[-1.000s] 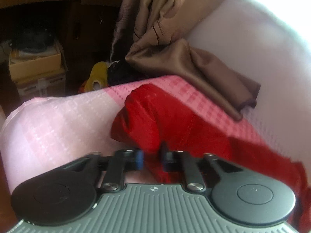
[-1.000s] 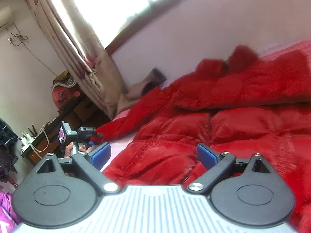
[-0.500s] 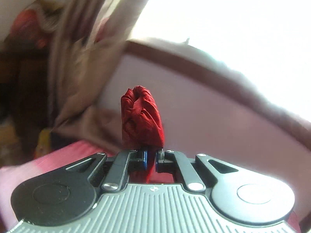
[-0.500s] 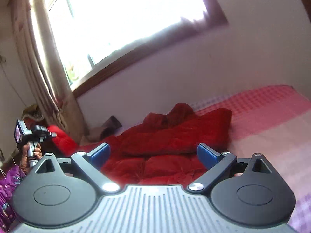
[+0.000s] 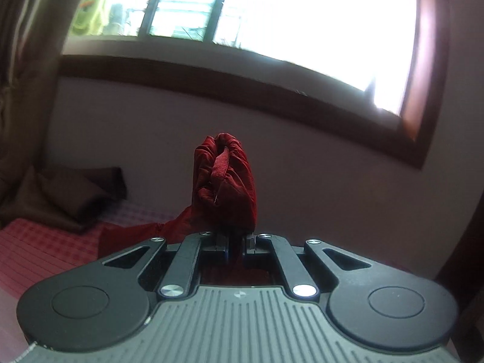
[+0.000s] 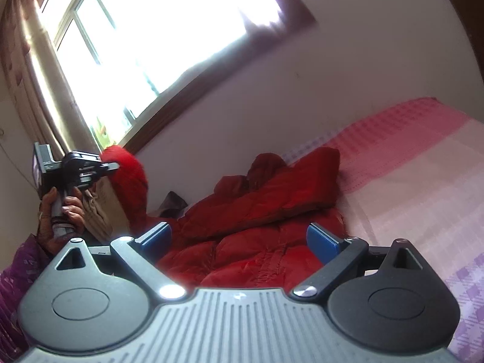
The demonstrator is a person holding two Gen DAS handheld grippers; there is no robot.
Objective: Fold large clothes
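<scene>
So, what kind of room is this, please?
Most likely a bedroom at home: a bed with a pink checked sheet, a curtained window, and a red padded coat lying on the bed.

The red padded coat (image 6: 260,211) lies crumpled on the pink checked bed, next to the wall under the window. Its quilted body is spread toward the camera, with a thick fold of it doubled over on top and a darker bunched part at the back. One sleeve (image 5: 225,181) is lifted clear of the bed; its cuff stands upright, gathered into a wrinkled bundle, with the fabric trailing down to the coat.
</scene>
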